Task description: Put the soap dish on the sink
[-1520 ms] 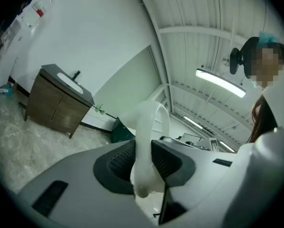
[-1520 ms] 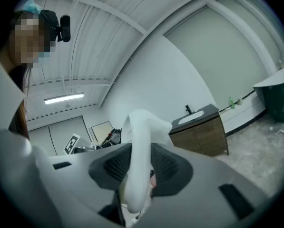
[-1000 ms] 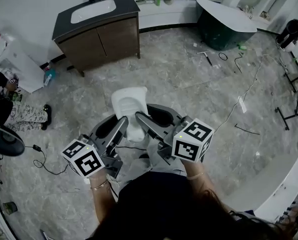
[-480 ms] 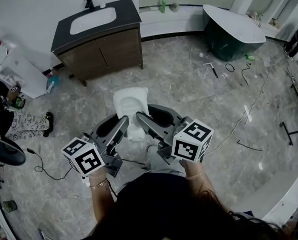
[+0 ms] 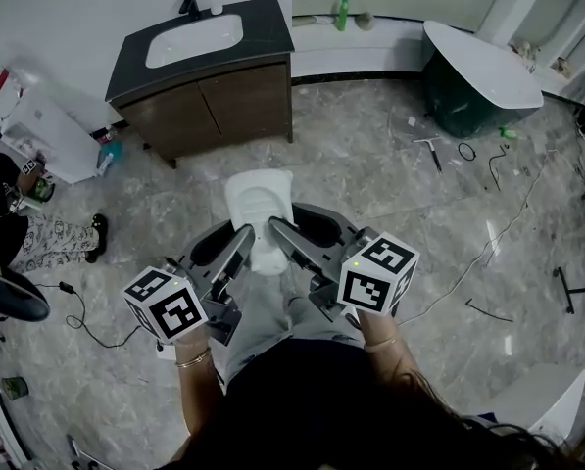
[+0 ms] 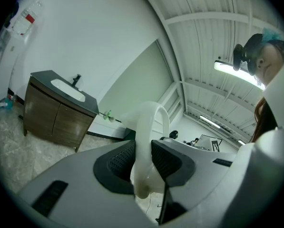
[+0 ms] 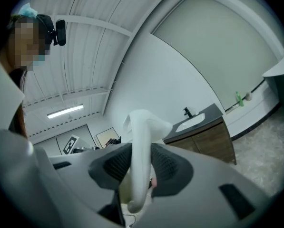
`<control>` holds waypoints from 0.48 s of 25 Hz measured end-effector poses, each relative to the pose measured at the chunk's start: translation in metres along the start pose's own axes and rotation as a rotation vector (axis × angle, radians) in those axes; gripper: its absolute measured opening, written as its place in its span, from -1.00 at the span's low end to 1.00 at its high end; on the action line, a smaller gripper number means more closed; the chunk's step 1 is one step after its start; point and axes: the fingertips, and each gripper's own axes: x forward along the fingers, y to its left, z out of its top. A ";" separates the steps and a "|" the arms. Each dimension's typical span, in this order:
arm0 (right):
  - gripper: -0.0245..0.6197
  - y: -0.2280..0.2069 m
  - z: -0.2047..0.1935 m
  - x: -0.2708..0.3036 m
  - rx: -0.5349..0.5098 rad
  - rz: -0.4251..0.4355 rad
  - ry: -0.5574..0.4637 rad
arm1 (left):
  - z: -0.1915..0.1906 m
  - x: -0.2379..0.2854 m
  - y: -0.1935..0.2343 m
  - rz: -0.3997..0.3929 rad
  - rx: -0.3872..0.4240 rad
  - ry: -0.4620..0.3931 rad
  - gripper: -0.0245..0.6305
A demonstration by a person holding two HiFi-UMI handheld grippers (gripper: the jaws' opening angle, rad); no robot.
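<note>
I carry a white soap dish (image 5: 258, 209) between both grippers, above the grey floor. My left gripper (image 5: 241, 240) is shut on the dish's left rim (image 6: 144, 146), and my right gripper (image 5: 275, 231) is shut on its right rim (image 7: 141, 156). The dish stands out ahead of the jaws, tilted slightly. The sink (image 5: 194, 39) is a white basin set in a dark counter on a wooden cabinet (image 5: 209, 96) at the top left, some way ahead of the dish. It also shows in the left gripper view as the sink (image 6: 68, 89) and in the right gripper view as the sink (image 7: 191, 122).
A black tap (image 5: 188, 1) stands behind the basin. A dark bathtub (image 5: 478, 76) sits at the top right, with tools and cables (image 5: 488, 164) on the floor near it. A person (image 5: 27, 213) sits at the left by a white box (image 5: 42, 130).
The cabinet, tub and floor have slid right and slightly down in the head view. Both grippers keep the same hold on the dish.
</note>
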 end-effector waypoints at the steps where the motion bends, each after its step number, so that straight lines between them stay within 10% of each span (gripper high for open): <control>1: -0.51 -0.005 0.002 0.005 0.000 -0.002 0.001 | 0.003 0.004 0.006 -0.001 -0.004 -0.001 -0.59; 12: -0.51 -0.089 0.038 0.108 0.031 -0.034 0.010 | 0.072 0.069 0.107 -0.006 -0.033 0.015 -0.59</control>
